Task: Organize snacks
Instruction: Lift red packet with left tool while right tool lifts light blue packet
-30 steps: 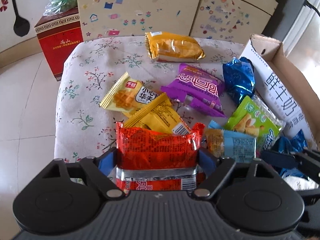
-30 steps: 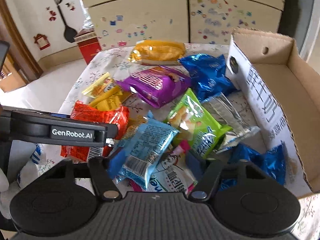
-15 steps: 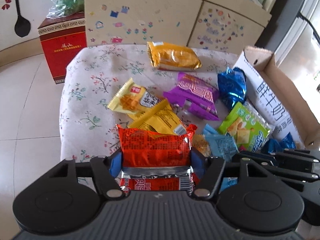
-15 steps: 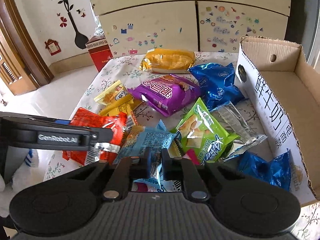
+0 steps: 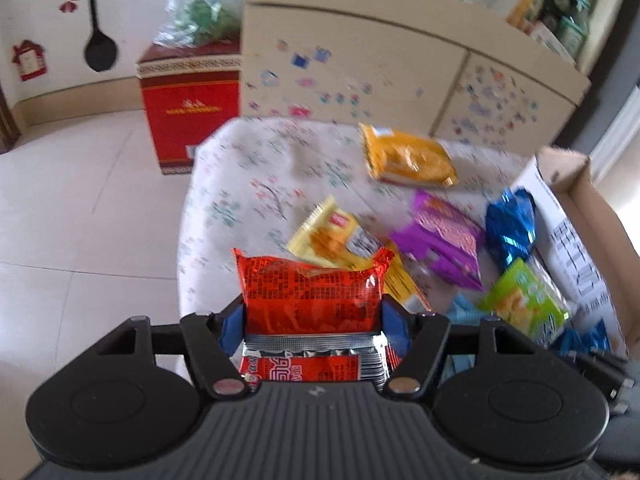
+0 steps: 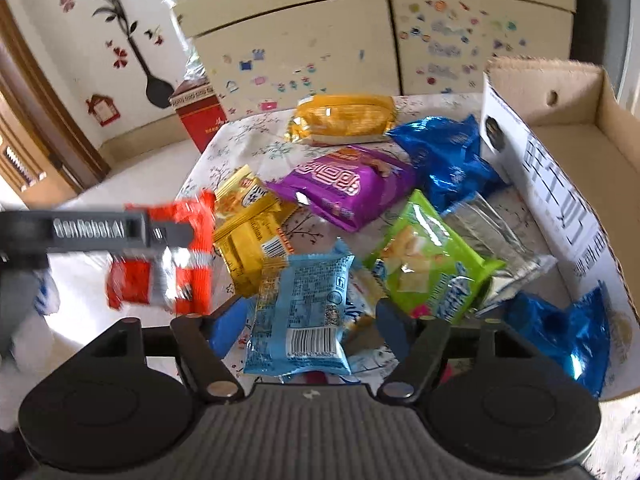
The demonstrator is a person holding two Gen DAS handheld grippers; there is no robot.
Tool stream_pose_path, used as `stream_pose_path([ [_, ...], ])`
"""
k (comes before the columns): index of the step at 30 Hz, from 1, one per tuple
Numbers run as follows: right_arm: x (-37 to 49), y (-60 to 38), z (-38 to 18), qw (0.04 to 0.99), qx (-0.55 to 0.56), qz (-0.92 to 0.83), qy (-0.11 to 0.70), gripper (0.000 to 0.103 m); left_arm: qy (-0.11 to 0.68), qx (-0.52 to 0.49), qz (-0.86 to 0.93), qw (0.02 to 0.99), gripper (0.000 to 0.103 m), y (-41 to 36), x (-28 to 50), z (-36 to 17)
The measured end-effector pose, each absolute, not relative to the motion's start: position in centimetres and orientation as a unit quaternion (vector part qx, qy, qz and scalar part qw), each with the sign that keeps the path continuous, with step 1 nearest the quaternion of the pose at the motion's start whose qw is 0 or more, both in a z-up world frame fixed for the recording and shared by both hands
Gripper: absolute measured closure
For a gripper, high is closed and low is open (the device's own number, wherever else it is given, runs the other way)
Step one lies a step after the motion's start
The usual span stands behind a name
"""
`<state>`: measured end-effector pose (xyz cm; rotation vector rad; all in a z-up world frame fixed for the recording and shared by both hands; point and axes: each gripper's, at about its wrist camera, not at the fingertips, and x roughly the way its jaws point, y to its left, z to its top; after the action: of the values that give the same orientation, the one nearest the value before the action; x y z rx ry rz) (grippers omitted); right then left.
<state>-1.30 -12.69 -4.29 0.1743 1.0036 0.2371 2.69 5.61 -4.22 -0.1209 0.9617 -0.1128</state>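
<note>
My left gripper (image 5: 314, 312) is shut on a red snack packet (image 5: 310, 292) and holds it above the table's left front; the packet also shows in the right wrist view (image 6: 188, 256). My right gripper (image 6: 308, 320) is open, its jaws either side of a light blue packet (image 6: 304, 312) that lies on the pile. On the floral table (image 5: 248, 184) lie an orange packet (image 6: 344, 118), a purple packet (image 6: 344, 188), yellow packets (image 6: 248, 232), a green packet (image 6: 428, 264) and blue packets (image 6: 448, 160).
An open cardboard box (image 6: 568, 168) stands on the table's right side, with a blue packet (image 6: 576, 332) at its near corner. A red carton (image 5: 192, 120) stands on the floor beyond the table. A stickered cabinet (image 6: 360, 40) stands behind.
My left gripper has lifted the red packet higher and back. My right gripper was open, closed half a second ago, and is open again around the light blue packet.
</note>
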Motion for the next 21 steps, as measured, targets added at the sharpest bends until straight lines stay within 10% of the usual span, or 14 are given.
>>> stream_pose_path([
  [11,-1.5,-8.5,-5.9,0.873,-0.041,0.105,0.474,0.018,0.465,-0.054,-0.042,0.882,0.036,6.0,2.9,-4.2],
  [16,-1.5,-8.9,-5.7,0.874,-0.040,0.098,0.475,0.051,0.470,-0.037,-0.045,0.881,0.036,5.2,2.8,-4.5],
  [21,-1.4,-9.2,-5.1,0.873,-0.035,0.105,0.474,0.062,0.465,-0.019,-0.050,0.884,0.036,4.5,2.7,-4.4],
])
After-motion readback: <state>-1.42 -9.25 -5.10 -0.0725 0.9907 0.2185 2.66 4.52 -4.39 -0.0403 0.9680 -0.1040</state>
